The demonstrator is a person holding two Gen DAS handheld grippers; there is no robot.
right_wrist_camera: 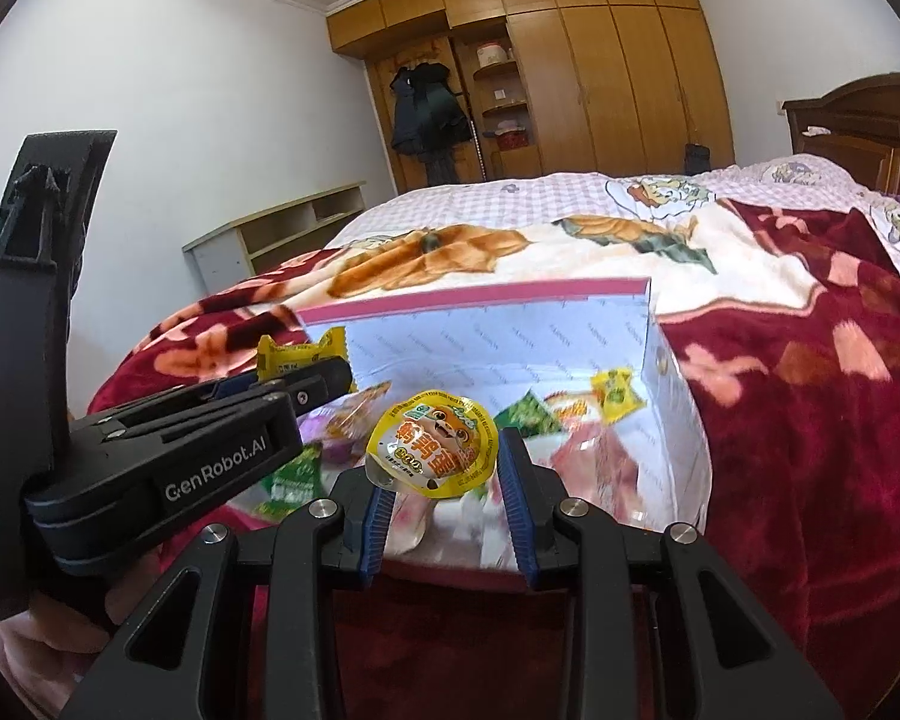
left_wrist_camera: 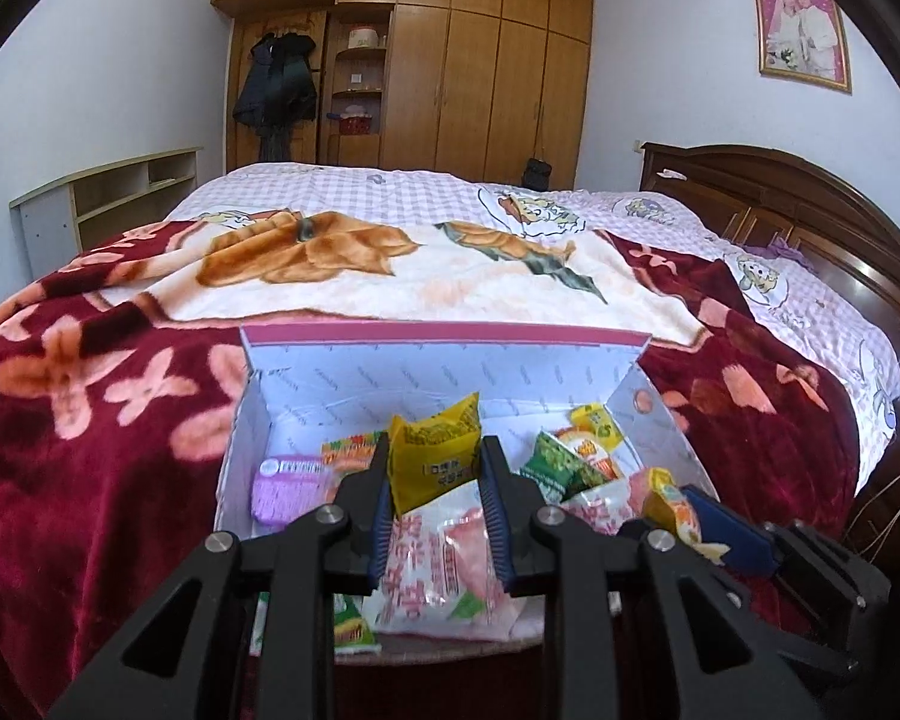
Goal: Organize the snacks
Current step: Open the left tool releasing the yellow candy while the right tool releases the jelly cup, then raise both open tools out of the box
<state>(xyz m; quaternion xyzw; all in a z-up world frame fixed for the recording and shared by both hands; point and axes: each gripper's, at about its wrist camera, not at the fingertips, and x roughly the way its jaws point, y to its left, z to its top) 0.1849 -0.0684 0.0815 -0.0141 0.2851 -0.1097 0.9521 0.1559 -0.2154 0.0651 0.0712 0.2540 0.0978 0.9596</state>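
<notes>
An open white box with a pink rim lies on the bed and holds several snack packs. My left gripper is shut on a yellow snack packet, held above the box's near side. My right gripper is shut on a round yellow jelly cup with a cartoon lid, also over the box. In the left wrist view the right gripper shows at the lower right with the cup. In the right wrist view the left gripper reaches in from the left with its yellow packet.
Inside the box lie a purple pack, green packs, a yellow pack and a large pink-and-white bag. A red floral blanket covers the bed. A wooden headboard stands at right, a wardrobe behind.
</notes>
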